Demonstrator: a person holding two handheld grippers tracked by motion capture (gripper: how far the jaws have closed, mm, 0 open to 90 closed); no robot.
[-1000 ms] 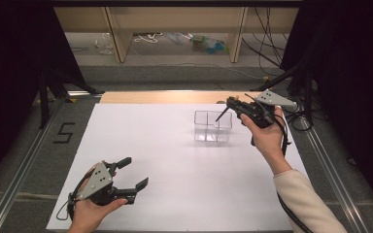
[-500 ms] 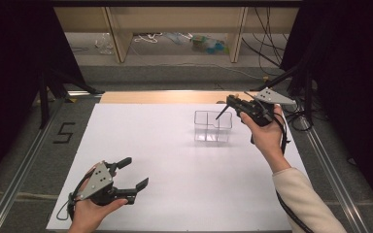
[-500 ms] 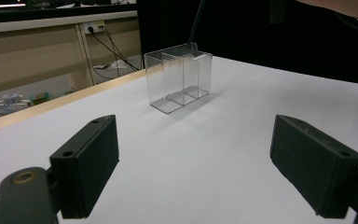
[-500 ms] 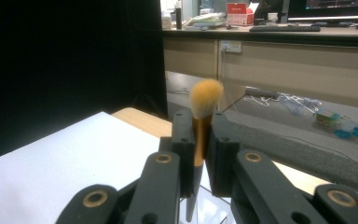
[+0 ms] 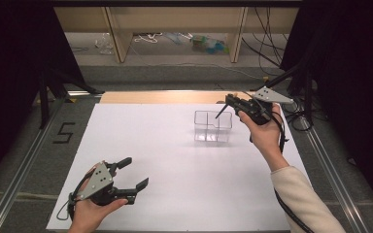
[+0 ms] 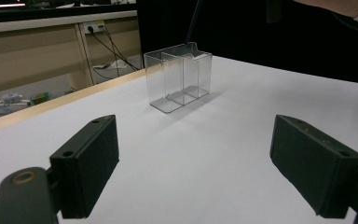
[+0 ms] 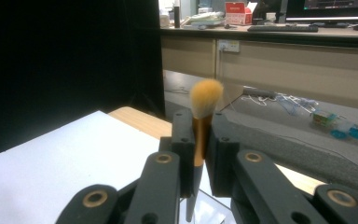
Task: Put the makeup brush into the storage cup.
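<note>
White worktop (image 5: pixel 175 145) under dark curtains, and the right tool (image 5: pixel 230 103) is clamped on a makeup brush (image 7: pixel 204 116), bristles up, handle hanging over the clear divided box (image 5: pixel 213 127) at one o'clock. Down at seven o'clock, the left tool (image 5: pixel 135 174) hovers with jaws spread wide, holding nothing.

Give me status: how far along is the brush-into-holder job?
Done: the right gripper is shut on the makeup brush, bristles up, and holds it above the clear holder. In hand: the dark handle tip points down at the holder's rim; whether it is inside yet I cannot tell. Left: lowering it into a compartment and releasing it. The left gripper is open, off at the near edge of the white table.
</note>
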